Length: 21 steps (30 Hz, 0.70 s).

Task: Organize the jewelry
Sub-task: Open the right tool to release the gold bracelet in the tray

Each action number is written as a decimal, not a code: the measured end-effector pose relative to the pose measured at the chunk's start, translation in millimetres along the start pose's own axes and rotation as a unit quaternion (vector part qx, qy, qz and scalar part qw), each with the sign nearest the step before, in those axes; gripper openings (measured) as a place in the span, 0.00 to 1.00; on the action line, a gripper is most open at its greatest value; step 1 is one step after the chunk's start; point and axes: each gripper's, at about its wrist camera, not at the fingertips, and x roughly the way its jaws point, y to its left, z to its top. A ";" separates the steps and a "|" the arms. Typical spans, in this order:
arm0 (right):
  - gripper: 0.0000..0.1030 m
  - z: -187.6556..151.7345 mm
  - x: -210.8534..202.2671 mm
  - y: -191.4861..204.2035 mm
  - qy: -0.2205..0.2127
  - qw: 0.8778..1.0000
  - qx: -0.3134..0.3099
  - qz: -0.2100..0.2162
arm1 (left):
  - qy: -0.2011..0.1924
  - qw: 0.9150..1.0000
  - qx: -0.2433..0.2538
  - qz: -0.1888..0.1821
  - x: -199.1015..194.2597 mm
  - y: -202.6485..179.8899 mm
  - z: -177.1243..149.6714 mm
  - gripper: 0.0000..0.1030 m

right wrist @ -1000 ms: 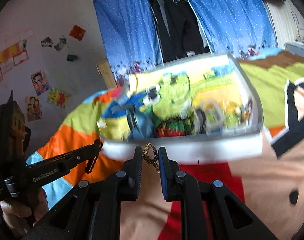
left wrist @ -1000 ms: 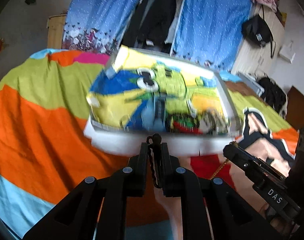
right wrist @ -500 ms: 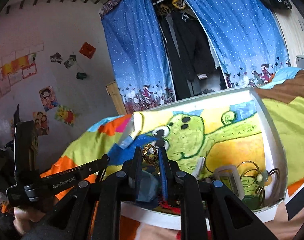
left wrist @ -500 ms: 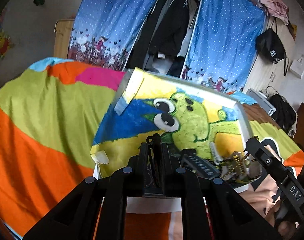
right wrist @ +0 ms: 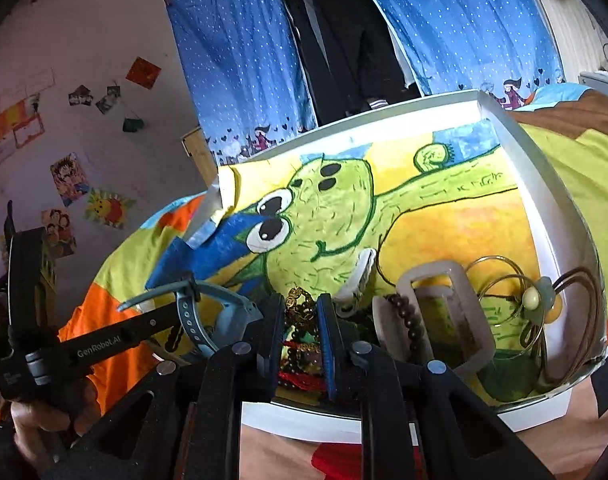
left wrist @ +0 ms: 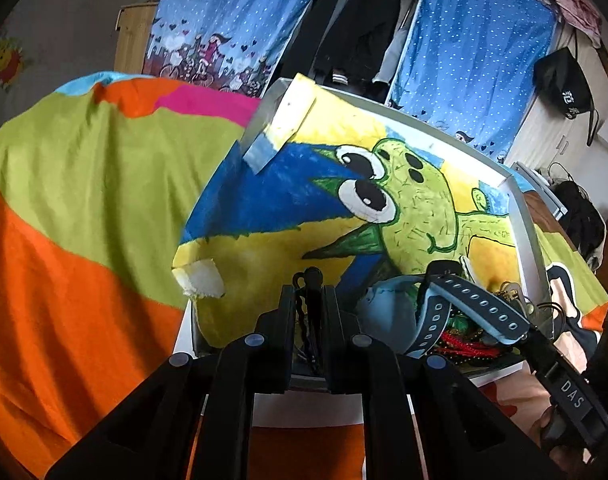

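White box, lined with a painted sheet: lime-green cartoon creature, black-and-white eyes, yellow and orange ground, royal-blue patch. Bedspread in broad bands of orange, lime, pink and sky blue. Curtains blue, dotted white, cartoon figures along the hem. Watch strap grey-blue with rows of holes. Gold chain; dark braided cord; red beads; black grippers.

A second ago both grippers hung short of the white box, over the bedspread. Now the left gripper, pinching its black chain, and the right gripper, with the gold chain, reach over the near rim. The box fills the frame centre, sharp rather than blurred.
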 end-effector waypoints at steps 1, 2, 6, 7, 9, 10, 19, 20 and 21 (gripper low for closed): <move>0.16 -0.5 0.4 -0.2 0.001 1.000 -0.001 -0.006 | 0.005 1.000 -0.003 0.000 1.1 0.1 -0.3 0.09; 0.16 -0.4 0.7 -0.2 0.003 1.000 -0.002 -0.009 | 0.007 1.000 -0.005 0.003 1.4 0.1 0.2 0.10; 0.25 0.0 -0.2 2.0 0.007 1.000 -0.014 -0.021 | 0.017 1.000 -0.010 0.011 -0.8 -0.2 0.3 0.17; 0.29 0.8 -2.2 3.8 0.005 1.000 -0.018 -0.020 | 0.018 1.000 -0.011 0.013 -1.8 -0.7 0.8 0.27; 0.31 2.6 -6.8 7.3 0.000 0.999 -0.025 -0.022 | 0.012 1.000 -0.014 0.013 -9.5 -1.3 1.6 0.36; 0.33 4.2 -10.2 9.2 -0.004 0.999 -0.028 -0.023 | 0.007 1.000 -0.014 0.013 -14.8 -2.1 2.7 0.37; 0.67 21.6 -59.2 19.8 -0.050 0.997 -0.049 -0.032 | -0.044 0.998 -0.034 0.033 -75.1 -12.9 12.1 0.72; 0.71 23.2 -66.3 20.9 -0.056 0.997 -0.049 -0.034 | -0.053 0.997 -0.039 0.036 -84.3 -14.8 12.6 0.80; 0.78 24.3 -75.8 22.0 -0.066 0.996 -0.048 -0.036 | -0.065 0.996 -0.045 0.042 -94.4 -16.8 12.4 0.83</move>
